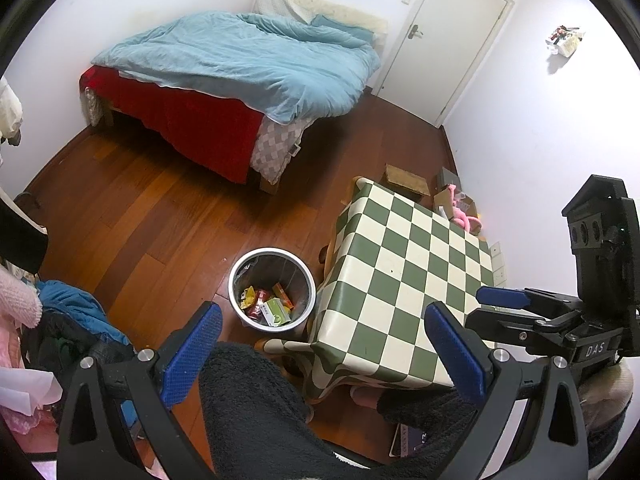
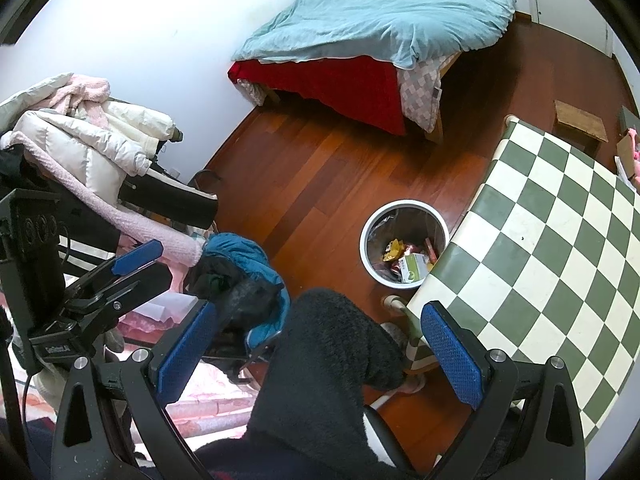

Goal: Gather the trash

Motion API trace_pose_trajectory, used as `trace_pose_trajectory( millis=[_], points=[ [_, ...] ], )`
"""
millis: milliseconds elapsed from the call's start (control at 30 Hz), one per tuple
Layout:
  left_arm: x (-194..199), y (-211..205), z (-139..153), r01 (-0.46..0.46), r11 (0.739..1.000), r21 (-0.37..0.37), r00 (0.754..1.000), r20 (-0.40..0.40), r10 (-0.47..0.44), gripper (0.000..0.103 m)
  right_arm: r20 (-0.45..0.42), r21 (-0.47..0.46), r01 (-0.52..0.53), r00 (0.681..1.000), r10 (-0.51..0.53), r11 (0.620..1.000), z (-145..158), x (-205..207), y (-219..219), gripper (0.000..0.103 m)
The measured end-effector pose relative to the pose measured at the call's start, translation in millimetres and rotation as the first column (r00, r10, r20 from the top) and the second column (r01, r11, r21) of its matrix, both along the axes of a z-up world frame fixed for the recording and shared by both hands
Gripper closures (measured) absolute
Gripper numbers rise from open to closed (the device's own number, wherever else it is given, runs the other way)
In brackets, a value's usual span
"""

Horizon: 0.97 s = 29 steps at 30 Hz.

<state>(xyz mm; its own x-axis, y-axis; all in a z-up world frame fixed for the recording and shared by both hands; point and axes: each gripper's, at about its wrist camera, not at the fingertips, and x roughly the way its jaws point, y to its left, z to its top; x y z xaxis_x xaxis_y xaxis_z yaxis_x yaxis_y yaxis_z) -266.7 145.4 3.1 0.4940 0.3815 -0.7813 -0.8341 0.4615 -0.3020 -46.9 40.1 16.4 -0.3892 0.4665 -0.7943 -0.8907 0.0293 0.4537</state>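
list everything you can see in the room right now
bin: one, silver, on the floor beside the table
wrappers and cartons: several, yellow, red, green, inside the bin
table: one, green and cream check
bed: one, blue duvet, red sheet, by the far wall
door: one, white, shut
clothes pile: white, pink, blue, left side
cardboard boxes: brown, behind the table
left gripper: open, empty
right gripper: open, empty
person's leg: dark fleece

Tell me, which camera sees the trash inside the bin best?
The left wrist view: the trash bin sits in the open, so the wrappers and the green box show. In the right wrist view, the checkered table edge covers part of the bin.
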Motion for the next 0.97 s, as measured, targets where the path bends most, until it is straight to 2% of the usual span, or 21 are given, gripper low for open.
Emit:
trace_pose_trajectory(
  millis=[967],
  points=[
    [-0.7, 4.2, 7.4, 0.002, 1.0, 0.001, 1.0, 0.02, -0.002, 0.0, 0.002, -0.001, -0.008, 1.0, 0.008, 1.0, 1.3, -5.6, 3.4, 0.0]
  ],
)
